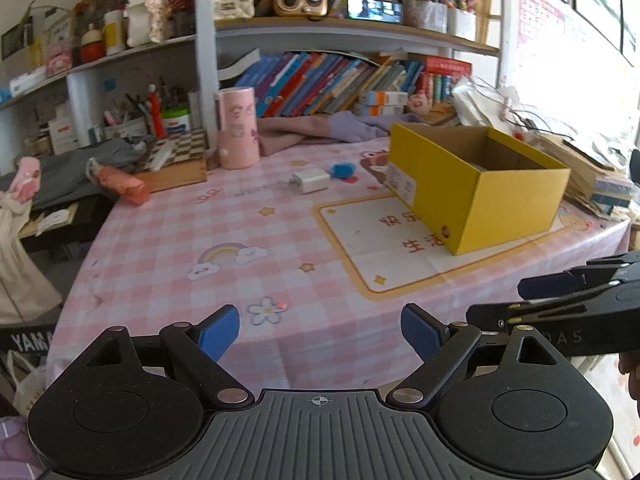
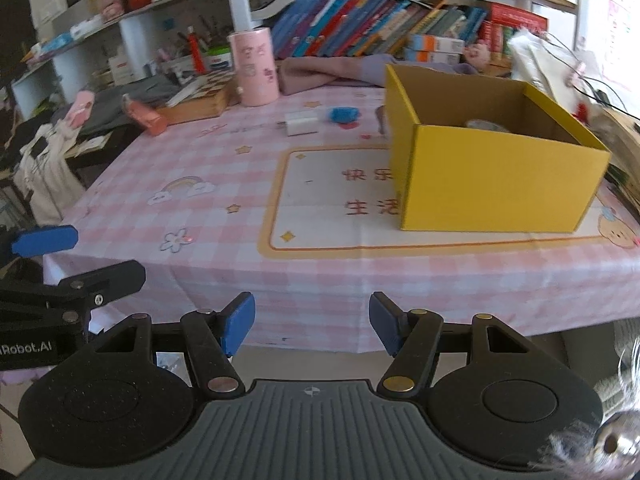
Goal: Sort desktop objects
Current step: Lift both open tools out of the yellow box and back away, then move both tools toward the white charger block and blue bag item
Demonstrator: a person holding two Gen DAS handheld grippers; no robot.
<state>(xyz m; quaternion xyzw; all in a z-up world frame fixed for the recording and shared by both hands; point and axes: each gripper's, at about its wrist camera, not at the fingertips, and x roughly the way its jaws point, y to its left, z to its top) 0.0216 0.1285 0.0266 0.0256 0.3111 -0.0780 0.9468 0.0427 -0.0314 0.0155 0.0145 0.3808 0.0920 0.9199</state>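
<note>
A yellow cardboard box (image 1: 476,184) stands open on the right of the pink checked tablecloth (image 1: 192,240); it also shows in the right wrist view (image 2: 496,176), with a greyish object (image 2: 486,125) partly visible inside. A white charger plug (image 1: 306,181) (image 2: 300,122) and a small blue object (image 1: 343,169) (image 2: 342,114) lie at the far middle of the table. My left gripper (image 1: 320,334) is open and empty above the near table edge. My right gripper (image 2: 312,326) is open and empty, in front of the table edge.
A pink cylinder (image 1: 237,127) (image 2: 256,66), a wooden chessboard box (image 1: 176,160), a pink-orange item (image 1: 124,186) and a purple cloth (image 1: 320,128) sit at the back. Bookshelves rise behind. Piled papers and cables (image 1: 560,132) crowd the right side.
</note>
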